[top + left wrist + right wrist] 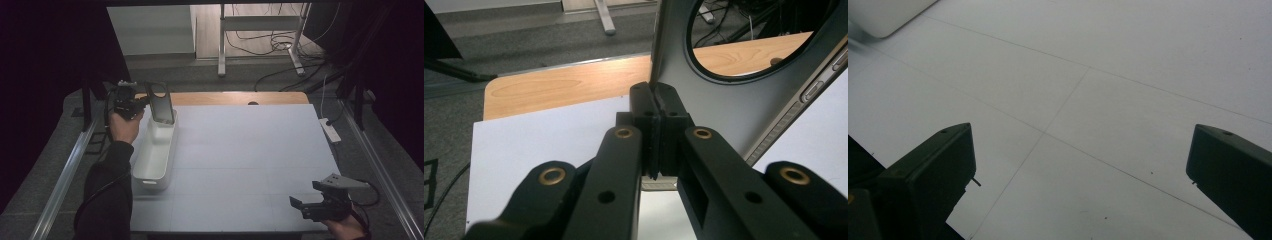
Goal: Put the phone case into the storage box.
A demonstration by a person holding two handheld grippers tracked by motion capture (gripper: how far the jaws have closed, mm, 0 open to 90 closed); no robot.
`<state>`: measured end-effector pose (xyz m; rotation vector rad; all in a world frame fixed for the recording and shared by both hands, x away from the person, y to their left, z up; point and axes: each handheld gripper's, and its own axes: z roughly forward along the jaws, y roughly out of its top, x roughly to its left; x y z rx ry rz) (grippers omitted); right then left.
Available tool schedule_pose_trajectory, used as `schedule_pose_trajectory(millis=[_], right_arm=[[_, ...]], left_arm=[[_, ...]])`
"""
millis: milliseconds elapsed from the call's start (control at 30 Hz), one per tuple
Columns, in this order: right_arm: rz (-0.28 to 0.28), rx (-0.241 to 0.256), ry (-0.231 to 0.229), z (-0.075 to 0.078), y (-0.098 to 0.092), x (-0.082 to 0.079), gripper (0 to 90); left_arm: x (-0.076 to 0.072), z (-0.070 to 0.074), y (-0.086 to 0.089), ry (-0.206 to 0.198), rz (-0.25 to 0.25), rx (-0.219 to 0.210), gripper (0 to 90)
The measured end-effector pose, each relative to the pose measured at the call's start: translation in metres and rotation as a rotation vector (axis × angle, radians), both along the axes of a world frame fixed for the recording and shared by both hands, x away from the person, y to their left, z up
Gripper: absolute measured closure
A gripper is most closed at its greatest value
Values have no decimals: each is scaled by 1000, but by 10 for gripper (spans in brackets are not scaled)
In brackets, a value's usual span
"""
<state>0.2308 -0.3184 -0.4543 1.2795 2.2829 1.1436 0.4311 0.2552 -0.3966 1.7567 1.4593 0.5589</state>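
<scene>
Surface: white sheet ruled with faint grid lines, laid over a wooden table whose far edge shows bare; dark floor with cables beyond.
Left gripper: the left gripper is at the far left corner of the sheet, its jaws pressed together on the edge of a dark phone case.
Phone case: held upright, its lower end dipping into the far end of the white bin, its round cut-out at the top.
White bin: long and narrow, running front to back along the sheet's left side, just beside the person's left forearm.
Right gripper: the right gripper is at the near right corner of the sheet, jaws spread wide with nothing between them, well apart from the bin and the case.
High view: gives the whole layout, both grippers and the case standing over the bin.
Left gripper view: close-up of the clamp; the phone case rises from the closed jaws, side buttons on its edge, wooden table visible through the round opening.
Right gripper view: wide-open right gripper over the bare white sheet; a rounded corner of the white bin at top left.
</scene>
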Motion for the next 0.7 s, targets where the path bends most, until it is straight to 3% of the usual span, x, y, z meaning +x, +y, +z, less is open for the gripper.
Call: schedule_pose_trajectory(millis=[700], right_arm=[[2,-2,8,0,0,1,2]], left_arm=[[3,-25,5,29,22,-14,890]])
